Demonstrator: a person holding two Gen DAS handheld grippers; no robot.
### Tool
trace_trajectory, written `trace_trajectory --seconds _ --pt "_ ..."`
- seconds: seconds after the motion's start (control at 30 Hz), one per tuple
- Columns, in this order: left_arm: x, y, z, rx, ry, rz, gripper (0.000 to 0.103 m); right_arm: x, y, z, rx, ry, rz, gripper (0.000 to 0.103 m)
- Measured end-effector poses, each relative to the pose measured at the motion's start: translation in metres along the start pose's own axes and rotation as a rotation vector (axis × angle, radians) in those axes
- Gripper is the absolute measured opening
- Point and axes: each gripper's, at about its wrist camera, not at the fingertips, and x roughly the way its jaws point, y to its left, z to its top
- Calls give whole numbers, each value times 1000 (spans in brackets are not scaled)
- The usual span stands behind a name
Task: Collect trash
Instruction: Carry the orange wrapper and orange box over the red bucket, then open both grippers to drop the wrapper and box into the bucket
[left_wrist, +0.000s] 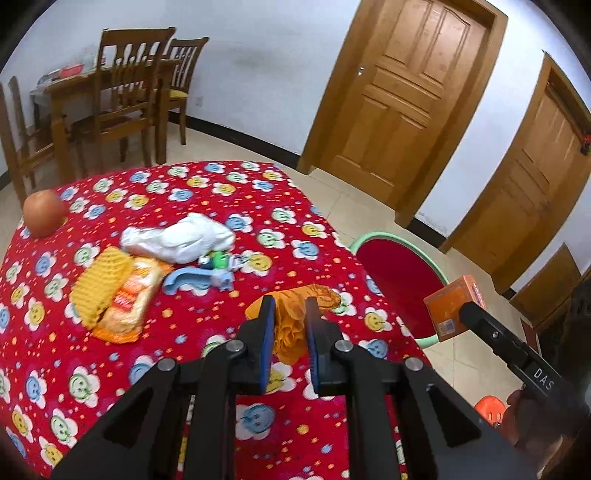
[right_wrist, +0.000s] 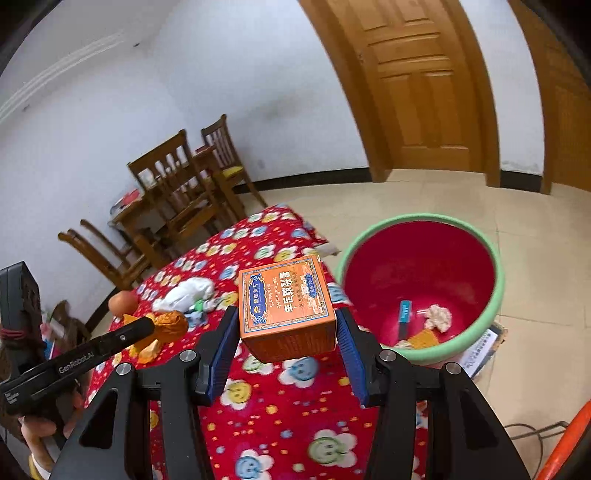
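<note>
Right wrist view: an orange box (right_wrist: 286, 306) is clamped between the half-spread pads of the right gripper (right_wrist: 286, 334).

Beyond and to its right, the red bin (right_wrist: 498, 295) stands open on the floor, nearer this hand. An orange wrapper (left_wrist: 291, 321) is pinched by the closed left gripper (left_wrist: 290, 325) above the table (left_wrist: 110, 369).

white walls (left_wrist: 258, 74), wooden doors (left_wrist: 402, 99) — tiled floor (right_wrist: 461, 199)

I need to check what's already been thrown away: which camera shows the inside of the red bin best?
The right wrist view: it looks down into the red bin, showing scraps lying at its bottom. The left wrist view shows only part of its rim and inner wall, no contents.
</note>
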Motion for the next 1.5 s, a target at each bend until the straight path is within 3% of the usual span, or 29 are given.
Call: trace_trajectory --seconds 0.8,1.5 --pt "66 -78 27 151 46 -80 15 6 -64 14 116 -32 -114 54" --pt "146 -121 24 235 136 -100 15 43 -114 21 200 28 -174 55"
